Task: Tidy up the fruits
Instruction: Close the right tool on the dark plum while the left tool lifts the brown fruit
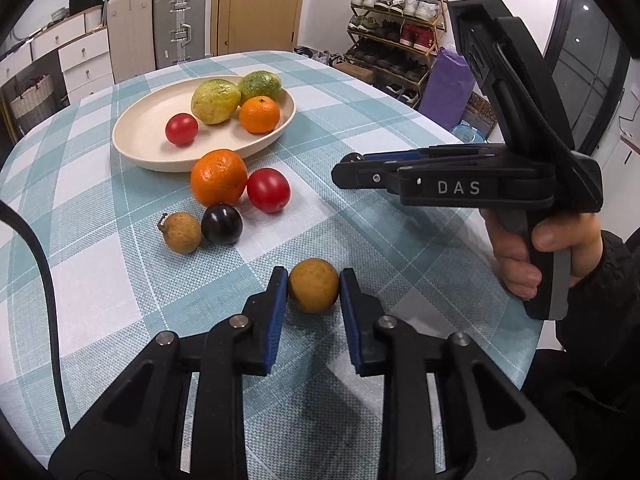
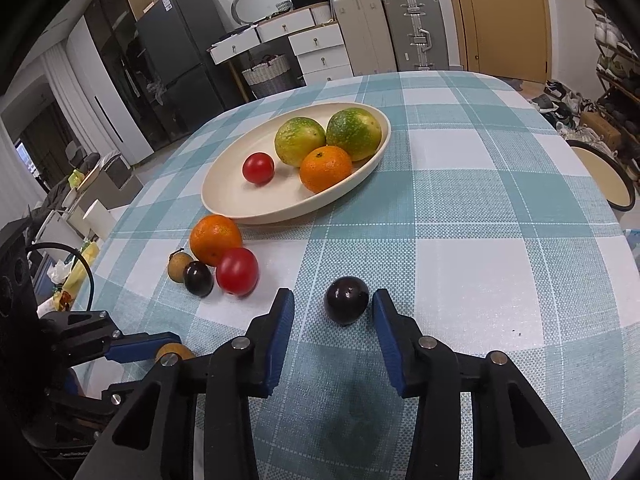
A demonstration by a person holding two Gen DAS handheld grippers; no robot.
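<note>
A cream oval plate [image 1: 136, 136] [image 2: 224, 196] holds two green-yellow fruits, an orange and a small tomato. In front of it on the checked cloth lie an orange [image 1: 218, 177], a tomato [image 1: 268, 189], a dark plum [image 1: 221, 223] and a brown longan [image 1: 181, 233]. My left gripper [image 1: 313, 286] has both pads touching a second brown longan [image 1: 313, 290] [image 2: 173, 350] that rests on the table. My right gripper [image 2: 333, 304] is open around a second dark plum [image 2: 346, 300]; its right pad nearly touches the plum, its left pad stands apart. The right gripper also shows from the side in the left wrist view [image 1: 352, 170].
The table's right edge [image 1: 532, 344] runs near the person's hand. Beyond the table stand suitcases [image 1: 180, 24], white drawers, a door and a shoe rack [image 1: 400, 20]. A round stool [image 2: 604, 176] stands off the table's right side. A black cable [image 1: 44, 264] crosses the left.
</note>
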